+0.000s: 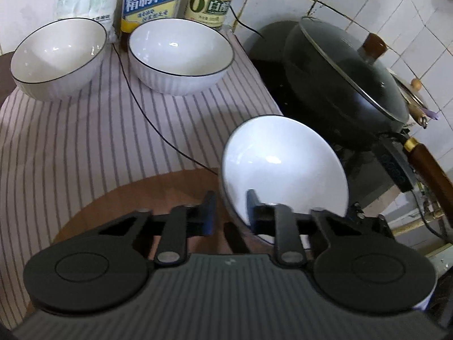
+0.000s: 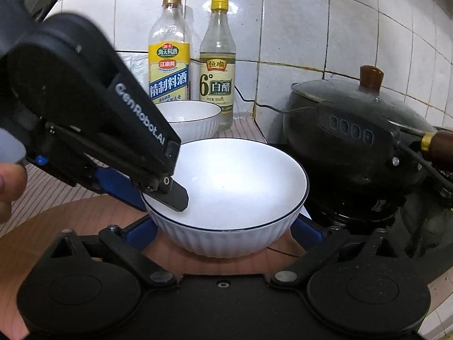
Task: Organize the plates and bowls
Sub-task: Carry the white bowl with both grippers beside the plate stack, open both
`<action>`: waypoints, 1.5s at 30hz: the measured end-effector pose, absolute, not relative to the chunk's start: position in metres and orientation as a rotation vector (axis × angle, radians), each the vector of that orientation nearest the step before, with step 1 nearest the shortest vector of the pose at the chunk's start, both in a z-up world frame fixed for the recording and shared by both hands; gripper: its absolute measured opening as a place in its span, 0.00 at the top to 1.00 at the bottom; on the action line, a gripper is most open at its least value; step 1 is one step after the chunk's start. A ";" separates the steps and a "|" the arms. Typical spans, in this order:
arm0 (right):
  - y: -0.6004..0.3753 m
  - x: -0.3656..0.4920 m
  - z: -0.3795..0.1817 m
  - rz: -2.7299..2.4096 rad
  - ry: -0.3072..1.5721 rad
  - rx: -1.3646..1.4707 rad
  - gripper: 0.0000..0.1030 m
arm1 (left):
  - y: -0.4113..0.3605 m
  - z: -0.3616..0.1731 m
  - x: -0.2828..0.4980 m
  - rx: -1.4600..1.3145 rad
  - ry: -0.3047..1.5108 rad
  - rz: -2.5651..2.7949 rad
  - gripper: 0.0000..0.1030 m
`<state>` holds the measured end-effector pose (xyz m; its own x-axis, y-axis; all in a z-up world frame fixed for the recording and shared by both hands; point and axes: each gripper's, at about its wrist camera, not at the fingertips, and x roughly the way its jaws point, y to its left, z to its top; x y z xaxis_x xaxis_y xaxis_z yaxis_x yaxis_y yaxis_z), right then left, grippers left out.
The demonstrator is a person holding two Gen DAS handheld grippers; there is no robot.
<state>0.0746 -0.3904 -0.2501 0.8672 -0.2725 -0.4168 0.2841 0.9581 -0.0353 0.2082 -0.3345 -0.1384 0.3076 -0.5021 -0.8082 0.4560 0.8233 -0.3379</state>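
A white ribbed bowl with a dark rim [image 1: 283, 167] [image 2: 226, 195] rests on a brown wooden board [image 2: 70, 226]. My left gripper [image 1: 230, 212] [image 2: 158, 195] has one finger inside the bowl and one outside, closed on its near-left rim. My right gripper [image 2: 223, 232] is open, its blue fingers [image 2: 141, 233] spread on either side of the bowl's base. Two more white bowls [image 1: 58, 56] [image 1: 181, 55] stand on the striped cloth [image 1: 85, 141] at the back.
Two bottles [image 2: 170, 53] [image 2: 217, 62] stand against the tiled wall behind the bowls. A black lidded wok [image 1: 348, 85] [image 2: 368, 130] with a wooden handle sits on a cooker to the right. A thin black cable [image 1: 147, 119] crosses the cloth.
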 end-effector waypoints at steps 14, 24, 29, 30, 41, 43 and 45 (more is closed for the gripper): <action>-0.355 0.055 -0.235 -0.231 0.400 0.073 0.01 | -0.296 -0.112 0.186 -0.005 1.074 -0.585 0.83; -0.310 0.056 -0.215 -0.125 0.366 0.026 0.01 | -0.243 -0.087 0.174 -0.004 1.045 -0.494 0.82; -0.292 0.061 -0.211 -0.067 0.366 0.016 0.01 | -0.217 -0.084 0.174 -0.028 1.052 -0.450 0.82; -0.288 0.062 -0.211 -0.057 0.366 0.011 0.01 | -0.213 -0.084 0.174 -0.028 1.052 -0.441 0.82; -0.264 0.081 -0.228 0.006 0.377 0.004 0.01 | -0.189 -0.100 0.184 0.007 1.069 -0.354 0.82; -0.267 0.086 -0.231 0.009 0.388 0.018 0.01 | -0.189 -0.105 0.187 0.016 1.072 -0.343 0.82; -0.269 0.090 -0.235 0.016 0.396 0.023 0.01 | -0.190 -0.108 0.189 0.022 1.078 -0.339 0.82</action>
